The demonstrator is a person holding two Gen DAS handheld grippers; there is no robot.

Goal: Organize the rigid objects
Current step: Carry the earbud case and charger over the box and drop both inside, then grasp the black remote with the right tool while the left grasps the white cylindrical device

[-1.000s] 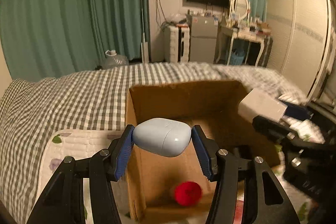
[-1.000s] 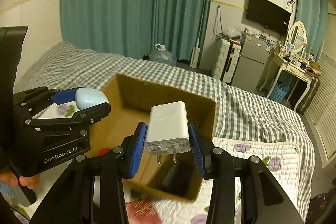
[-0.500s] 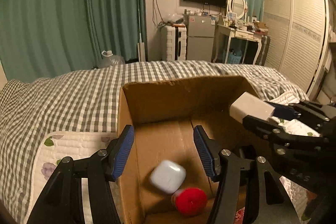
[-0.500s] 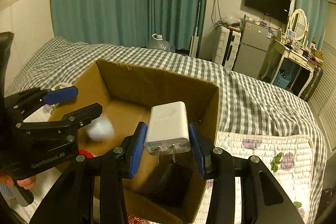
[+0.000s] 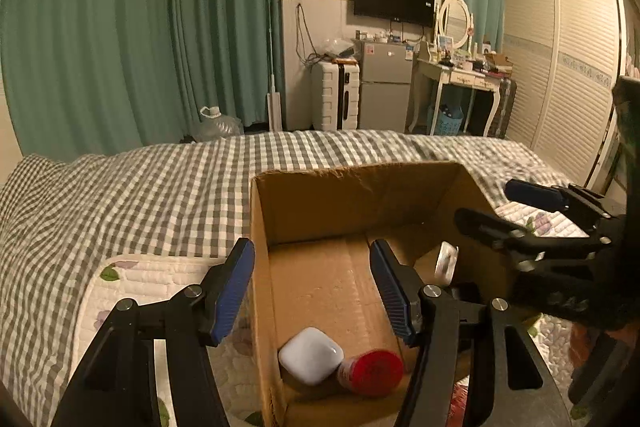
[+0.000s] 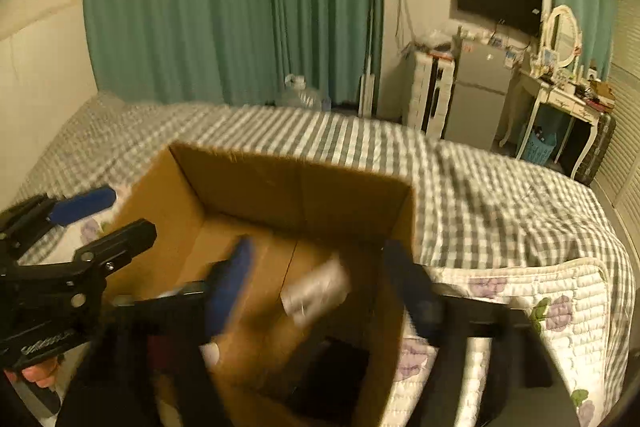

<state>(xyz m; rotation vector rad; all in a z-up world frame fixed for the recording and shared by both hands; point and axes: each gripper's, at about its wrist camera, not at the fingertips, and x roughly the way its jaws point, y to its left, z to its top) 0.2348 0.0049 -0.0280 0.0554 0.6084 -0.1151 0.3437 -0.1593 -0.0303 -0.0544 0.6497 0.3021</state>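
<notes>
An open cardboard box [image 5: 352, 173] stands on the bed. On its floor lie a pale blue rounded case [image 5: 311, 355] and a red round thing [image 5: 372, 367] side by side. My left gripper [image 5: 311, 251] hangs open above them with nothing between its fingers. My right gripper [image 6: 320, 251] is over the box [image 6: 280, 163], blurred, and its jaws are opening. A white plug charger [image 6: 316, 291] drops free between them, touching neither pad. In the left wrist view the charger [image 5: 446, 261] is inside the box below the right gripper [image 5: 496, 207].
A grey-checked bedspread [image 5: 140, 195] covers the bed. A floral quilted pad [image 6: 540, 291] lies under the box. A dark flat object [image 6: 340, 367] sits in the box's near right corner. Fingers of a hand [image 6: 38, 377] hold the left gripper [image 6: 116, 217].
The left gripper let go of the pale blue case, which fell into the box beside the red thing. The right gripper's jaws spread and the white charger slipped out of them.
</notes>
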